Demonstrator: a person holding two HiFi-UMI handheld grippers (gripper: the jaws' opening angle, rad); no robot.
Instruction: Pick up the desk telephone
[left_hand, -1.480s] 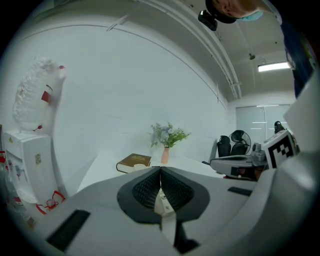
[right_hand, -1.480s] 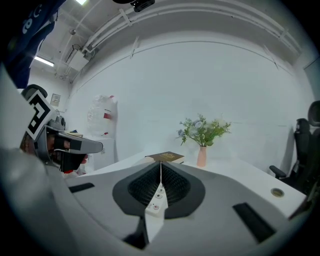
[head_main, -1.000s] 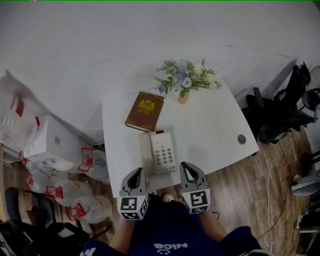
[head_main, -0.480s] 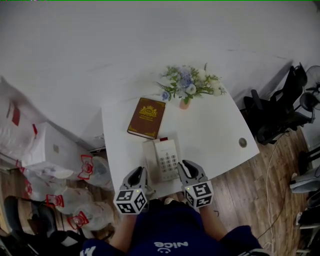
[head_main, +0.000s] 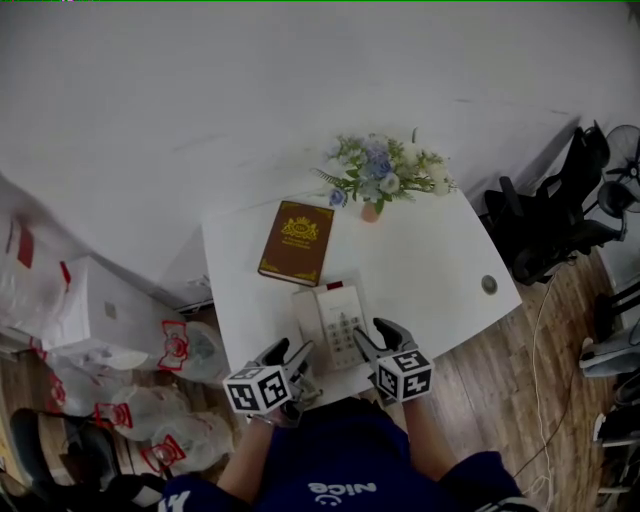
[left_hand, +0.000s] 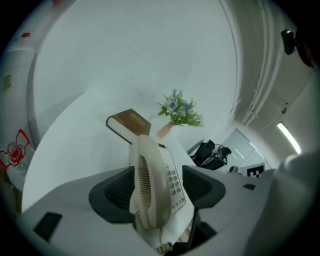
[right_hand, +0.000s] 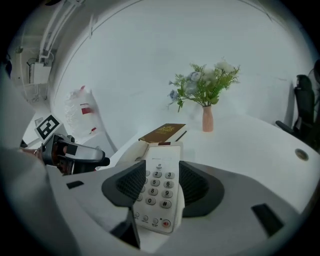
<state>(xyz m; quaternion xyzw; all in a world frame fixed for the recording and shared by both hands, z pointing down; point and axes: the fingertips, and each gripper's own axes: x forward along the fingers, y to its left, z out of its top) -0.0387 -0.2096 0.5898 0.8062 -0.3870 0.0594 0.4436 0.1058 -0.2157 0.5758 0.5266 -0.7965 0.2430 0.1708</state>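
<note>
Left gripper: lowered and rolled toward the beige plastic desk telephone; jaws opening, handset between them.
Right gripper: lowered to it; jaws opening, keypad between them.

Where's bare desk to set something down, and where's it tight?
Biggest bare patch: the desk's right half, bounded by the flower vase, the telephone and the grommet. A narrow strip lies between the book and the left edge. Tight at the near edge: left gripper and right gripper, fingers opening, each straddle the telephone, book close behind.
</note>
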